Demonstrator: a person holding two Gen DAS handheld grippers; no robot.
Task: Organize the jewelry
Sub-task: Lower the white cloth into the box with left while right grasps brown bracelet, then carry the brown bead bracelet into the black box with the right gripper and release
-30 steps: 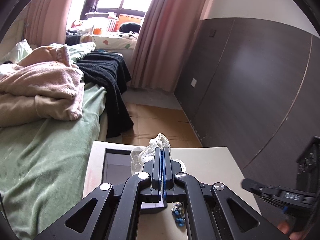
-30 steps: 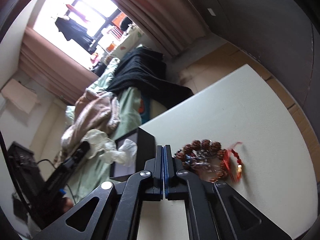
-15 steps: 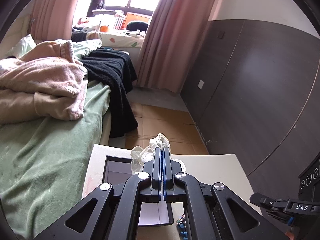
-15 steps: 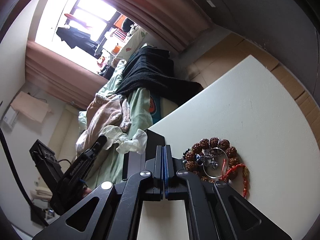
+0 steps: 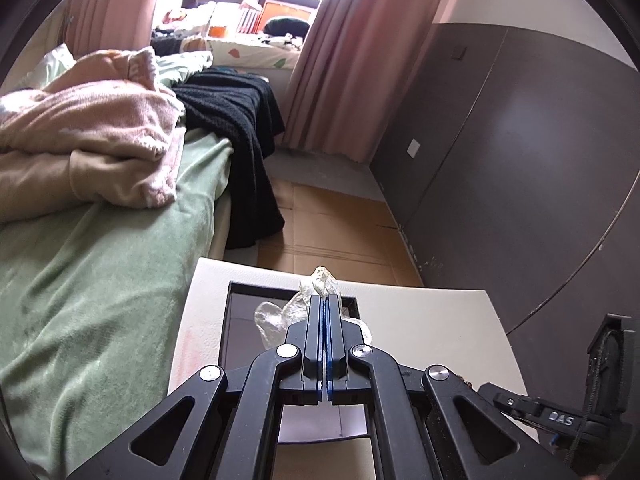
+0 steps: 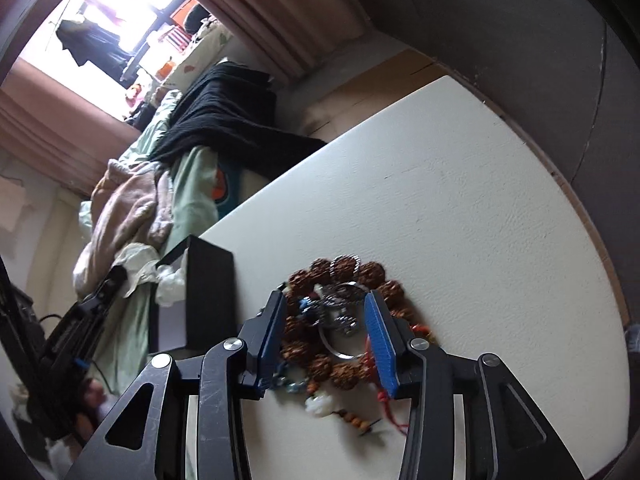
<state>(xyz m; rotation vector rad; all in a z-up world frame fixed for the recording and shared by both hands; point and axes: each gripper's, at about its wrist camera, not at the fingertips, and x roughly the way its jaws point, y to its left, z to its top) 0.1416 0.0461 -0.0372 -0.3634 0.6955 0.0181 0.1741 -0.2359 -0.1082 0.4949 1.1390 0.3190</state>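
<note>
My left gripper (image 5: 325, 300) is shut on a crumpled clear plastic bag (image 5: 320, 280) and holds it over the open black box (image 5: 240, 320) on the white table (image 5: 420, 320). In the right wrist view the box (image 6: 208, 292) stands left of a jewelry pile: a brown bead bracelet (image 6: 344, 268), a silver ring and charms (image 6: 340, 316), red cord and small beads. My right gripper (image 6: 326, 320) is open, its blue pads either side of the pile, just above it. The left gripper with the bag also shows in the right wrist view (image 6: 132, 268).
A bed with green sheet (image 5: 80, 280), pink blanket and black throw lies to the left. Dark wall panels (image 5: 520, 160) stand to the right. The white table (image 6: 440, 200) stretches beyond the pile. The right gripper's body shows in the left wrist view (image 5: 580, 412).
My right gripper has opened and come down over the jewelry pile. My left gripper, still shut on the bag, has lifted and drawn back a little over the box.
</note>
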